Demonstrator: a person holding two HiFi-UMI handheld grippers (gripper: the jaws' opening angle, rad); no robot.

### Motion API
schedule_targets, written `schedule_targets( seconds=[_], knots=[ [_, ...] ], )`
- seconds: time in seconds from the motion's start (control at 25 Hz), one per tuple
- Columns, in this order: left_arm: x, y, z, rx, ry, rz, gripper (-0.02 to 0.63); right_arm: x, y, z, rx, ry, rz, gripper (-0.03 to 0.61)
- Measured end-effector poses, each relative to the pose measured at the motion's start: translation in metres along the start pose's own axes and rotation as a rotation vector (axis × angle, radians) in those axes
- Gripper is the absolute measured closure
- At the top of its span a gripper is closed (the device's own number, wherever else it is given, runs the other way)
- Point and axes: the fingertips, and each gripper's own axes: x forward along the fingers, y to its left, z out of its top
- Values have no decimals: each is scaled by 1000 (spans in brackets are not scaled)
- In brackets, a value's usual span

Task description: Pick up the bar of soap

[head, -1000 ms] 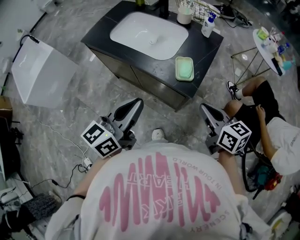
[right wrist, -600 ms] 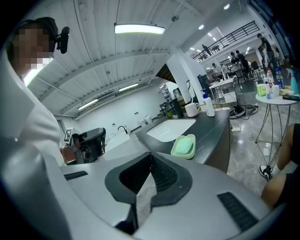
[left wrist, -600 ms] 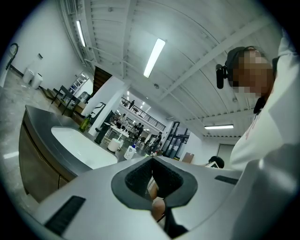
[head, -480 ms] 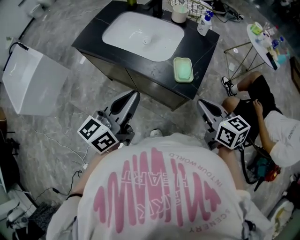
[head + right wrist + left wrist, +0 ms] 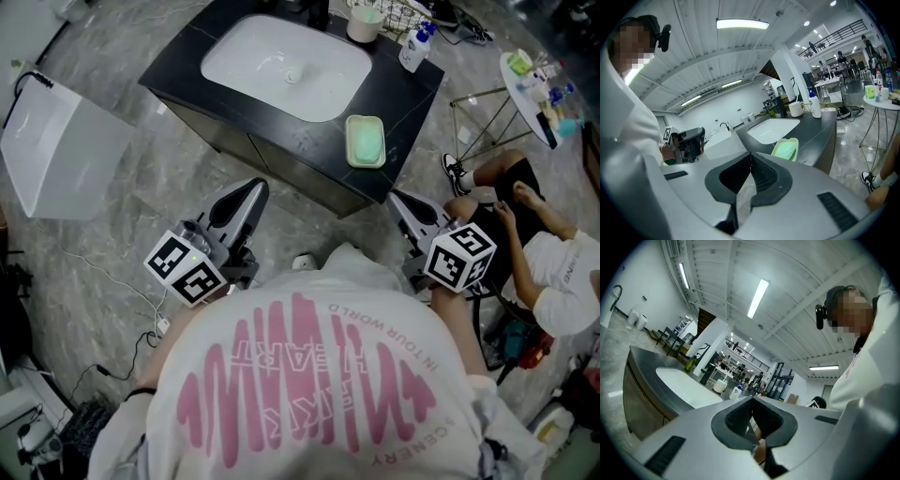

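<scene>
Nothing done yet. The bar of soap (image 5: 365, 142) lies flat and untouched in its soap dish (image 5: 366, 166). The dish sits on the worktop (image 5: 417, 89) near the front edge, just right of the sink basin (image 5: 286, 66).

Your left gripper (image 5: 249, 188) and right gripper (image 5: 399, 200) are both short of the worktop and well apart from the soap. Both sets of fingers are pressed together with nothing between them.

Left to do, as I judge it: reach in, part the fingers, close on the bar, lift. The right gripper looks nearer to the dish.

- **Soap:** pale mint, rounded rectangle, smooth, probably slippery.
- **Dish:** light green, rounded corners, raised rim, looks like plastic.
- **Worktop:** dark, matte, stone-like.
- **Basin:** white, glossy.
- **Finger pads:** dark and ribbed.
- **Floor** (image 5: 178, 164): grey marbled tile.
</scene>
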Motion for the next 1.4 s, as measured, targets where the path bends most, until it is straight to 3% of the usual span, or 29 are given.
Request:
schedule_targets(
  seconds=[0.32,0.64,0.84,0.92,1.0,1.08,1.24,1.4],
  knots=[
    [18,1,-2,-20,-28,101,606,14,-37,21,-1,49,69,566],
    [42,-1,-18,-44,-43,226,606,39,-66,44,-84,112,250,565],
    [23,1,-25,-56,-85,390,606,73,-73,49,-226,227,363,546],
    [12,-2,-26,-54,-115,464,606,87,-72,52,-289,276,433,473],
    [1,-7,-28,-51,-138,529,606,98,-71,52,-367,330,509,387],
    [-10,-13,-34,-54,-156,593,606,104,-72,48,-473,400,580,343],
    [-28,-23,-43,-66,-201,697,606,109,-73,27,-775,583,703,314],
    [-33,-34,-54,-76,-224,753,606,119,-83,4,-1148,757,751,296]
  ],
)
